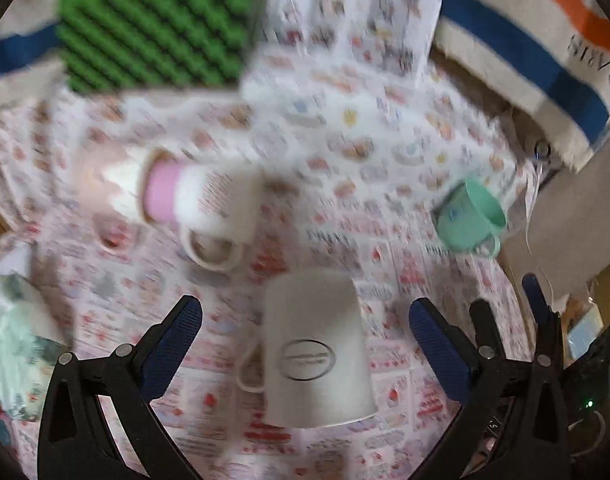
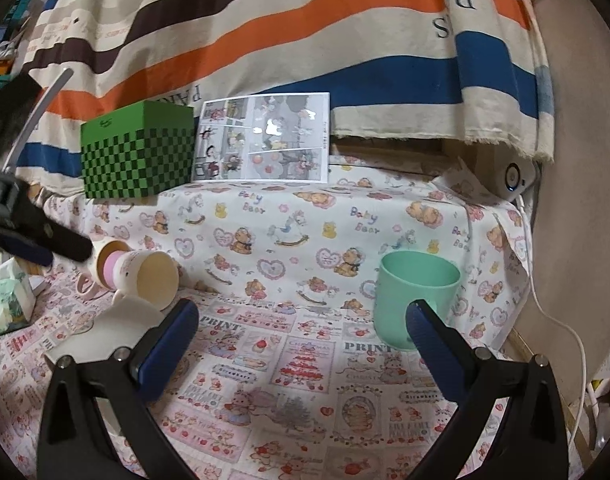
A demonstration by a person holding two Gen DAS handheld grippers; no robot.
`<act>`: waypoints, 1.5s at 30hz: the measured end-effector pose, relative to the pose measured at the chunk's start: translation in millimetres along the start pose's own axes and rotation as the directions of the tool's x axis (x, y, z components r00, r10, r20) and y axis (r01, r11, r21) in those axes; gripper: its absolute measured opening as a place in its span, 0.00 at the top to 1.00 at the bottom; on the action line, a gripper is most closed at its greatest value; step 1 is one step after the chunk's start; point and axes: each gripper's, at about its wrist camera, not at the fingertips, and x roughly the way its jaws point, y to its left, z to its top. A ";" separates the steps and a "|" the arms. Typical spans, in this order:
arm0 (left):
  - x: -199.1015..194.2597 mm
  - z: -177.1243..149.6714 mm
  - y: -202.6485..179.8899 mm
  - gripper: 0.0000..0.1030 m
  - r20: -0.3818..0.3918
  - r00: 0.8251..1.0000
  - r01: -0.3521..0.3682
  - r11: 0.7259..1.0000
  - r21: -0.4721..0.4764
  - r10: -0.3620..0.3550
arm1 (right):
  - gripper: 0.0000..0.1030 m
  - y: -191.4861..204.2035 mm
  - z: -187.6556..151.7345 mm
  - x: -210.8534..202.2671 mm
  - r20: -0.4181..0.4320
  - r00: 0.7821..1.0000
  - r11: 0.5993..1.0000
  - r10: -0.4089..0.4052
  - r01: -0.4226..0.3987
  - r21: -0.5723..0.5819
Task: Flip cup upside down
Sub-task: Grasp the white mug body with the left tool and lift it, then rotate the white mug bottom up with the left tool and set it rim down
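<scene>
Patterned cloth covers the worktop (image 2: 305, 360); the upright green cup (image 2: 415, 298) sits right of centre, just beyond the spread, empty right hand-held gripper (image 2: 303, 338). A shallow pinch on its rim risks slipping mid-flip; the left hand-held gripper (image 1: 305, 334), also spread, could nudge the white mug (image 1: 317, 348) below

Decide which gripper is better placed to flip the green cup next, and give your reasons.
Right. The right gripper is open and level with the upright green cup, which stands just ahead by its right finger. The left gripper hangs open over the white mug, with the green cup far off to its right.
</scene>
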 end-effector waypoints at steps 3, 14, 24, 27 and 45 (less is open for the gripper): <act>25.7 2.8 2.8 0.05 -0.116 0.992 0.047 0.997 -0.060 -0.054 | 0.00 -2.5 0.2 -1.3 0.005 1.000 1.000 -0.022 0.022 0.013; 74.3 4.0 11.6 0.09 -0.242 0.967 0.054 0.992 -0.117 -0.081 | 0.00 -0.8 0.6 -0.3 -0.002 1.000 1.000 -0.028 0.028 0.006; 69.6 0.5 11.3 0.25 -0.222 0.975 0.023 0.998 -0.054 -0.035 | 0.00 -3.2 0.4 -1.3 0.001 0.999 0.999 -0.044 0.043 0.016; 41.1 0.7 3.5 0.25 -0.111 0.994 -0.015 0.999 0.032 0.018 | 0.00 -2.7 0.4 -1.9 0.004 0.999 0.999 -0.037 0.037 0.010; -23.9 -37.4 -11.2 0.26 0.204 0.969 -0.186 0.954 0.237 0.138 | 0.00 -1.3 0.7 -1.5 0.003 0.999 0.999 -0.043 0.043 0.004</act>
